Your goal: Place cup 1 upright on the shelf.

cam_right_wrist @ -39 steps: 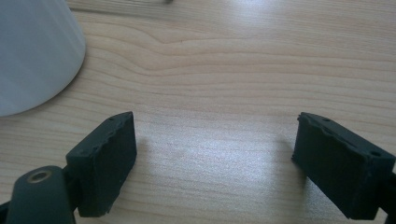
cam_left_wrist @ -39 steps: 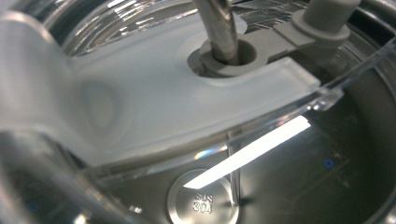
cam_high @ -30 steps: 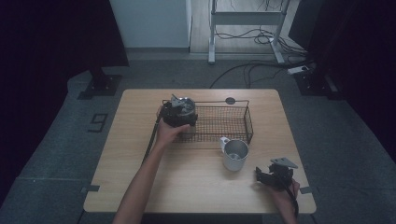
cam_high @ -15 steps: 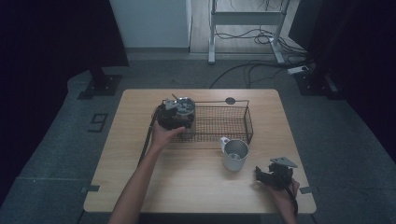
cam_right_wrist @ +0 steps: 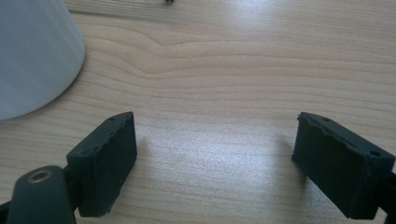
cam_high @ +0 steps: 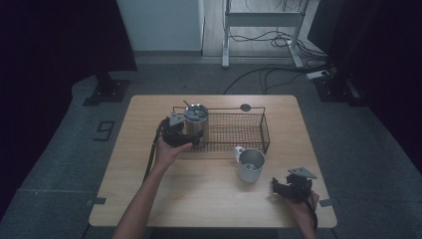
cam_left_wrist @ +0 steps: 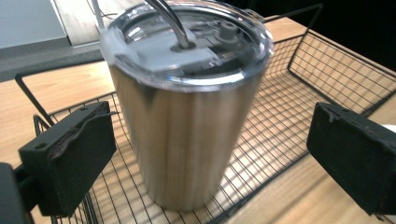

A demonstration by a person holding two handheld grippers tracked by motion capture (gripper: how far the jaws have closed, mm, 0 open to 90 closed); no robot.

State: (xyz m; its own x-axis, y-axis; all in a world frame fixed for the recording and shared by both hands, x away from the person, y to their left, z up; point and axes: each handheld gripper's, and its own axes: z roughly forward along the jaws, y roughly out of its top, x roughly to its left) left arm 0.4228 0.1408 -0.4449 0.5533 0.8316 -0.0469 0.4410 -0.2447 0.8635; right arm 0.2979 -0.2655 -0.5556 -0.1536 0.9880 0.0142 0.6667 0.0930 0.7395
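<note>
A steel tumbler (cam_high: pixel 195 122) with a clear lid and a straw stands upright in the left end of a black wire basket (cam_high: pixel 239 130). My left gripper (cam_high: pixel 189 134) sits at the basket's left front, open. In the left gripper view the tumbler (cam_left_wrist: pixel 187 130) stands between and just beyond the pads (cam_left_wrist: pixel 70 163), with a gap on each side. The jaws have just been closing a little without touching it. A white mug (cam_high: pixel 250 164) stands on the table in front of the basket. My right gripper (cam_high: pixel 276 186) rests low at the front right, open over bare wood (cam_right_wrist: pixel 215 154), with the mug (cam_right_wrist: pixel 32 56) to its left.
The wooden table (cam_high: pixel 199 194) has free room at the front left and centre. A small dark round disc (cam_high: pixel 245 107) lies behind the basket. The basket's wire floor (cam_left_wrist: pixel 317 70) to the right of the tumbler holds nothing. Cables and a desk frame (cam_high: pixel 263 20) lie on the floor beyond.
My left gripper has drawn back left and toward the person, uncovering the tumbler that stands in the basket. The right gripper and the mug have stayed put.
</note>
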